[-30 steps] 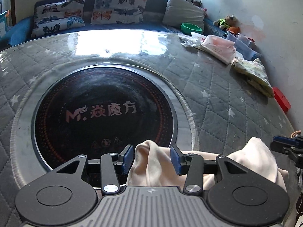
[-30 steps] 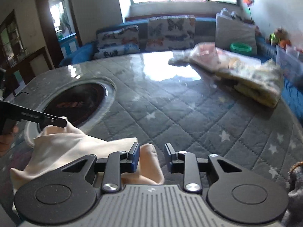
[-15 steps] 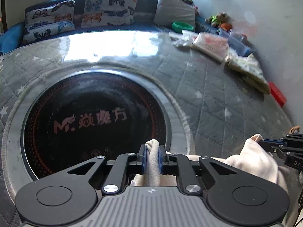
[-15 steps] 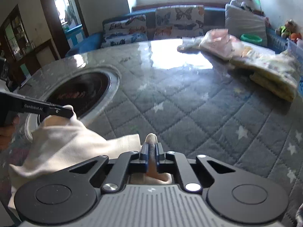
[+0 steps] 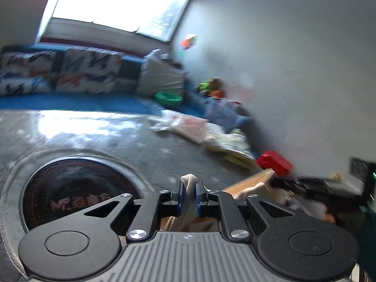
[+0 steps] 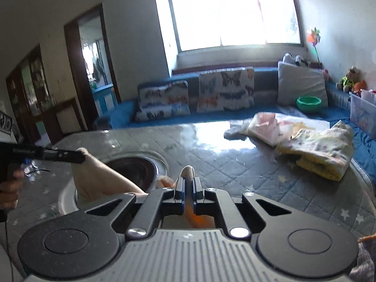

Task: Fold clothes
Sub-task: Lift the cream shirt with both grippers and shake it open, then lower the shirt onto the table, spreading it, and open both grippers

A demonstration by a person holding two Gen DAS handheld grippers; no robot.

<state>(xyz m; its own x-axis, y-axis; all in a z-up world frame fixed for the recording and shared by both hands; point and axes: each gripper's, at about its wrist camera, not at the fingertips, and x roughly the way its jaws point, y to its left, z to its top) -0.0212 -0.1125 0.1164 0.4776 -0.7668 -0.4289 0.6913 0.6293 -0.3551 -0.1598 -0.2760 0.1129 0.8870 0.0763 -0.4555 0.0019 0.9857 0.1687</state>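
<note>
A cream garment (image 6: 101, 178) hangs stretched between my two grippers above the quilted grey table (image 6: 211, 155). My left gripper (image 5: 188, 189) is shut on a fold of the cream garment (image 5: 188, 181); it also shows in the right wrist view (image 6: 58, 155) at the left, pinching the cloth's corner. My right gripper (image 6: 188, 185) is shut on another fold of the cloth (image 6: 188, 172); it shows blurred in the left wrist view (image 5: 293, 185) at the right. Most of the garment hangs below the grippers, out of sight.
A round black cooktop (image 5: 70, 192) is set into the table at the left. Folded clothes (image 6: 317, 150) and a pink-white pile (image 6: 265, 127) lie at the far right. A blue sofa with butterfly cushions (image 6: 195, 98) stands behind. A red box (image 5: 273, 162) sits by the wall.
Both grippers shut on the cream garment and then lifted it off the table. Both views now tilt upward and show more of the room.
</note>
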